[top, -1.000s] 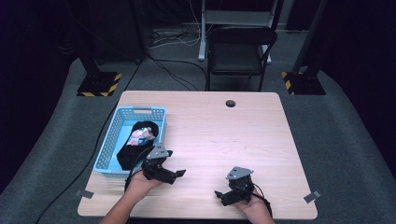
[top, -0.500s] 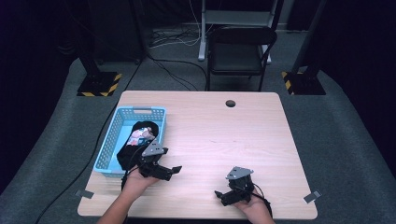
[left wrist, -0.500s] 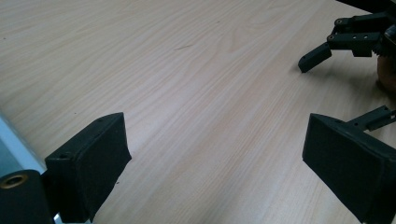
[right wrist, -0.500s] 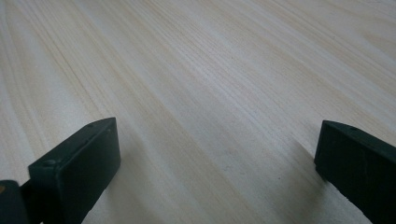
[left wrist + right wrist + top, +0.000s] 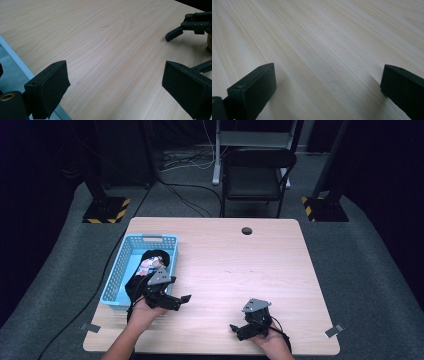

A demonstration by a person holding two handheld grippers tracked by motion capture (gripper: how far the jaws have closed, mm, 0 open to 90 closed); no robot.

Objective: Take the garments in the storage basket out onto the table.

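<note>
High view: light wood tabletop point(image 5: 240, 265) on grey carpet point(image 5: 360, 250), black chair point(image 5: 256, 172) behind; left gripper point(image 5: 177, 299) and right gripper point(image 5: 239, 329) both spread apart, nothing between.

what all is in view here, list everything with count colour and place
table: 1, light wood, centre of the high view
cable hole: 1, dark, far edge of the table
basket: 1, light blue, left side of the table
cloth items: count unclear, black with a pale piece, inside the basket
chair: 1, black, beyond the table
stand bases: 2, black with yellow stripes, floor at far left and far right
tape strips: 2, grey, floor by the near corners
left gripper: 1, black, open, beside the basket's near end
right gripper: 1, black, open, low over the near right of the table
</note>
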